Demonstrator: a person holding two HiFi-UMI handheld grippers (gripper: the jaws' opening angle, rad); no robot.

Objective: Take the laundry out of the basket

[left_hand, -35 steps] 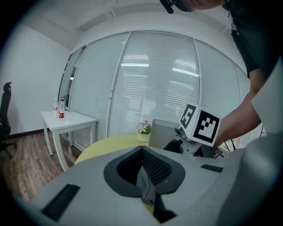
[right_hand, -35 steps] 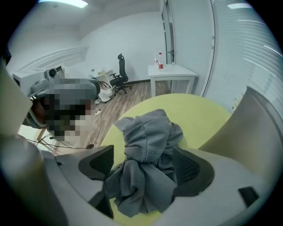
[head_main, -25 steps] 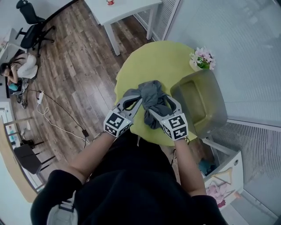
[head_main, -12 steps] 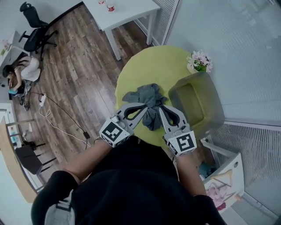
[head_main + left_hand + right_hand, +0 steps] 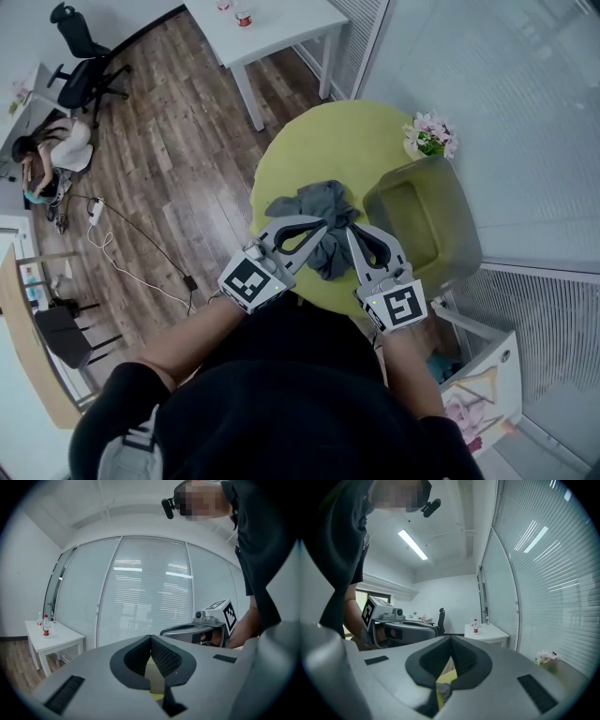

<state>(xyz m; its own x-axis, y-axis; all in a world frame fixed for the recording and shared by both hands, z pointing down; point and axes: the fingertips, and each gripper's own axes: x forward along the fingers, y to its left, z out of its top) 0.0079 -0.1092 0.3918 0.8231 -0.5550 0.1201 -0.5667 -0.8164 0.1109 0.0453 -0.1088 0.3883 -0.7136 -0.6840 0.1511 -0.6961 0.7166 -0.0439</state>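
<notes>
A crumpled grey garment (image 5: 319,204) lies on the round yellow-green table (image 5: 319,141). To its right stands the olive laundry basket (image 5: 457,211), with nothing showing inside. Both grippers hover above the table's near edge, pointing nearly level, tips over the garment's near side. My left gripper (image 5: 326,223) (image 5: 151,638) is shut with nothing between its pads. My right gripper (image 5: 352,230) (image 5: 451,638) has just been closing and is shut, also with nothing in it. Below its jaws a bit of grey cloth (image 5: 444,692) shows on the table.
A small pot of pink flowers (image 5: 428,131) sits at the table's far right edge by the basket. Beyond it stand a white table (image 5: 272,23) with bottles and a glass wall with blinds. A floral-printed white box (image 5: 478,375) is on the floor at right. A cable (image 5: 131,253) runs across the wooden floor.
Both grippers have lifted off the garment and drawn back toward me. The right jaws closed with nothing in them. The garment stayed on the table.
</notes>
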